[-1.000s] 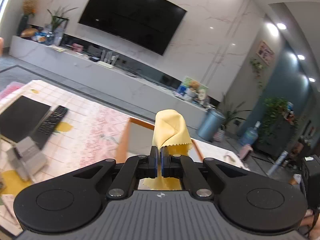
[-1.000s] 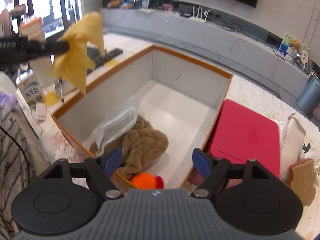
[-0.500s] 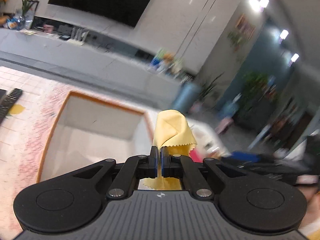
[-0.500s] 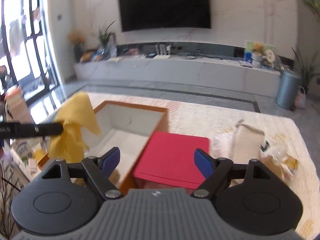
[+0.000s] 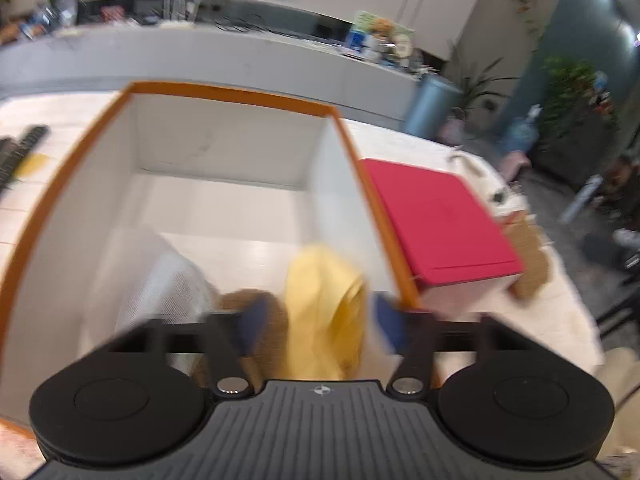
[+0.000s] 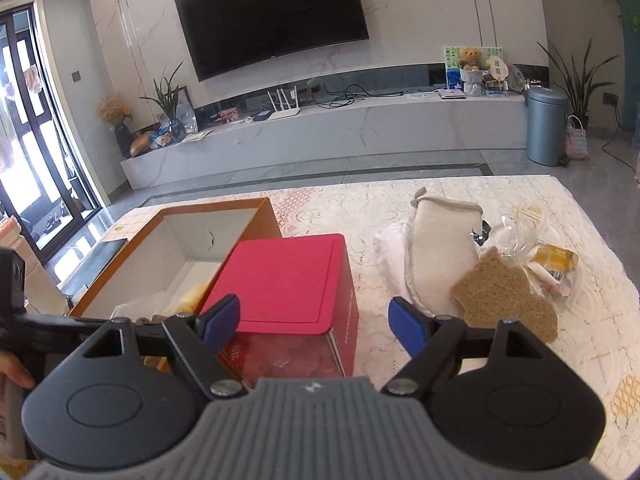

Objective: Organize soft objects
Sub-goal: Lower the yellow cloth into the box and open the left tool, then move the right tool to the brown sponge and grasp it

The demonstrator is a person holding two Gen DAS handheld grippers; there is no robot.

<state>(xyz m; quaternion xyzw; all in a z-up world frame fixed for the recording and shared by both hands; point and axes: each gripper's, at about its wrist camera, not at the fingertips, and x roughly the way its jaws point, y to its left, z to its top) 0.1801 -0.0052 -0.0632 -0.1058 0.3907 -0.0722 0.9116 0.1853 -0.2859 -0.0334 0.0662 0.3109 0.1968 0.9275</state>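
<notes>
**Yellow cloth let go over the box**

Left claw (image 5: 316,320) over the orange-rimmed box (image 5: 224,90), jaws opening wide. Yellow cloth (image 5: 324,304) between the blue pads, not pinched any more, blurred, seemingly dropping into the box. Under it a brown fluffy thing (image 5: 256,300) and a white mesh bag (image 5: 168,292), both already inside.

Right claw (image 6: 316,322) apart and holding nothing. Pointed across the desk (image 6: 520,368), over the red box (image 6: 288,276) that sits just beside the big box.

Step in hand, as a guess: putting the cloth away. Nearly done, just the drop left.

Still out on the desk, to the right: a cream mitt (image 6: 444,248), a brown bear-shaped sponge (image 6: 504,296) and a clear bag (image 6: 532,248) with small things in it. Sponge touching the mitt and the bag.

Next move, likely: right claw over to the sponge or the mitt, down low, jaws around one soft thing only. Careful not to catch the clear bag too, so close by. Then squeeze, lift, and carry over the red box into the big box. Left claw up and out of the way first, to leave room.
</notes>
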